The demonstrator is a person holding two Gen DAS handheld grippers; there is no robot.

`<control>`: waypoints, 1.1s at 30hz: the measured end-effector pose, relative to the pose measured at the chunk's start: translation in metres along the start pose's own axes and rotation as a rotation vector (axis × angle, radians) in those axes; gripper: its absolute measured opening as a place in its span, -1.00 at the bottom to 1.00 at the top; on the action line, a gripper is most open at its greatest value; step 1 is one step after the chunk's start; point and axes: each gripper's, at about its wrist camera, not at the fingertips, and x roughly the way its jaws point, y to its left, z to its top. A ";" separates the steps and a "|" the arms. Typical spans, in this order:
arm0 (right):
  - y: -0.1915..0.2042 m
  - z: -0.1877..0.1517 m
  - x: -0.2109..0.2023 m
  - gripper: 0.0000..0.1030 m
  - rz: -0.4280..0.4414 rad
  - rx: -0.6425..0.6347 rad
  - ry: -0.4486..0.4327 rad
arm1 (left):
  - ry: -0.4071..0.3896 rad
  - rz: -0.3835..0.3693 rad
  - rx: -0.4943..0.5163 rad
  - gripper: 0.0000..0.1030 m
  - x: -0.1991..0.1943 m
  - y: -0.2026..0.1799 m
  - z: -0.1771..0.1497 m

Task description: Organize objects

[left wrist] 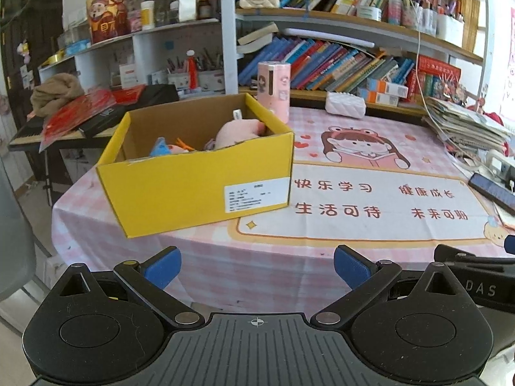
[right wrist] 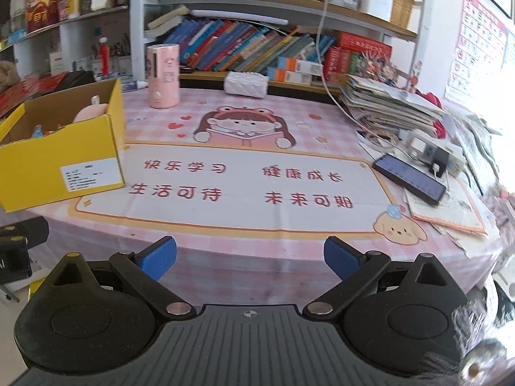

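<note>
A yellow cardboard box (left wrist: 193, 186) stands on the left of the pink tablecloth (left wrist: 322, 257). Inside it lie a pink plush toy (left wrist: 238, 132), a blue toy (left wrist: 161, 148) and some small orange pieces. The box also shows at the left of the right wrist view (right wrist: 61, 157). My left gripper (left wrist: 257, 267) is open and empty, over the table's near edge in front of the box. My right gripper (right wrist: 250, 257) is open and empty, at the near edge before the printed mat (right wrist: 244, 189).
A pink cylinder (left wrist: 274, 87) and a white quilted pouch (left wrist: 345, 105) stand at the back of the table. A dark phone (right wrist: 408, 178), chargers and a stack of papers (right wrist: 392, 103) lie at the right. Bookshelves rise behind.
</note>
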 end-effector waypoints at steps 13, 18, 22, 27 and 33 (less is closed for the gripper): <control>-0.018 0.008 0.005 1.00 -0.030 0.057 0.000 | 0.007 0.001 0.036 0.98 0.007 -0.023 0.009; -0.019 0.007 0.005 1.00 -0.024 0.042 0.003 | 0.014 -0.008 0.047 0.98 0.006 -0.028 0.006; -0.017 0.004 0.004 1.00 -0.025 0.025 0.006 | 0.024 -0.009 0.052 0.98 0.006 -0.031 0.003; -0.016 -0.001 0.002 1.00 -0.029 0.022 0.016 | 0.037 -0.006 0.049 0.98 0.004 -0.031 -0.002; -0.015 -0.005 -0.001 1.00 -0.031 0.019 0.024 | 0.046 0.001 0.048 0.98 0.001 -0.031 -0.005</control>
